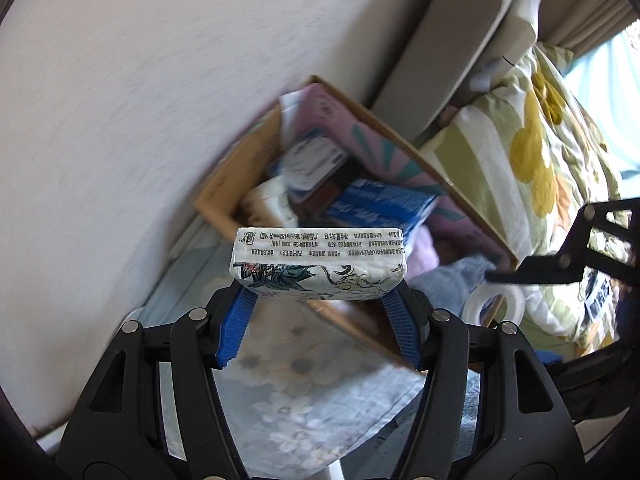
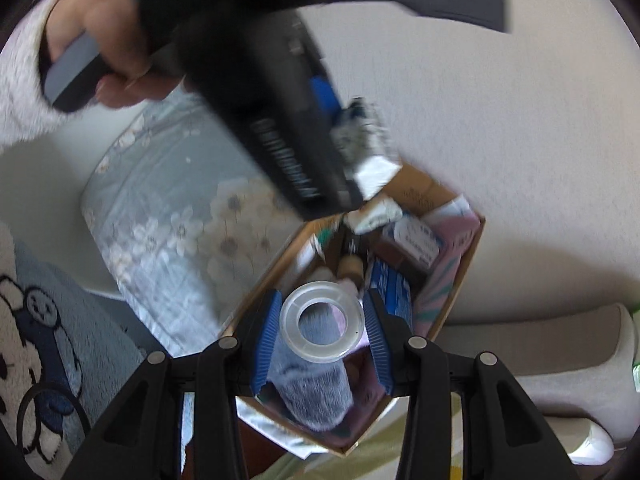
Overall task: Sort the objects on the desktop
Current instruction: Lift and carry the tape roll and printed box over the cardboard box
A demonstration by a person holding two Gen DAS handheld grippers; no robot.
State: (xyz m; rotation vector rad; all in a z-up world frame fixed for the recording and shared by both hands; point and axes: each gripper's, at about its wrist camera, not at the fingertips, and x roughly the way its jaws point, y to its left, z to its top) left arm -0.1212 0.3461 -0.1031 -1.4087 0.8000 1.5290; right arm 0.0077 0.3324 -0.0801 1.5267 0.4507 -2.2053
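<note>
Both hands are up over the cardboard box point(image 2: 460, 280) now, and both are carrying something. Nearest in the left wrist view, the left gripper point(image 1: 320, 300) is clamped on a tissue pack point(image 1: 318, 264), its blue pads point(image 1: 240, 320) pressing the two short ends, the pack hanging just on the near side of the box. It is a soft, light thing in slick plastic wrap, white with an inky blue-green flower print and rows of small black print on its upper face. I judge it will squash rather than slip, so holding it by the short ends suits it, though the wrap could slide if squeezed lightly. In the right wrist view, the right gripper point(image 2: 320, 324) is at a narrow gap and holds a tape roll point(image 2: 322, 322) across its rim, right above the box. The roll is a clear, cloudy ring, stiff and light, smooth at the edge; the rim is the place to take it. Beneath it in the box lies a fuzzy grey-blue sock point(image 2: 312, 388), further in a blue carton point(image 2: 390, 288) and a pink-lined wall. Beyond the box there is a flowered cloth point(image 2: 160, 208) and a person's hand point(image 2: 116, 40) on the other gripper's handle.
</note>
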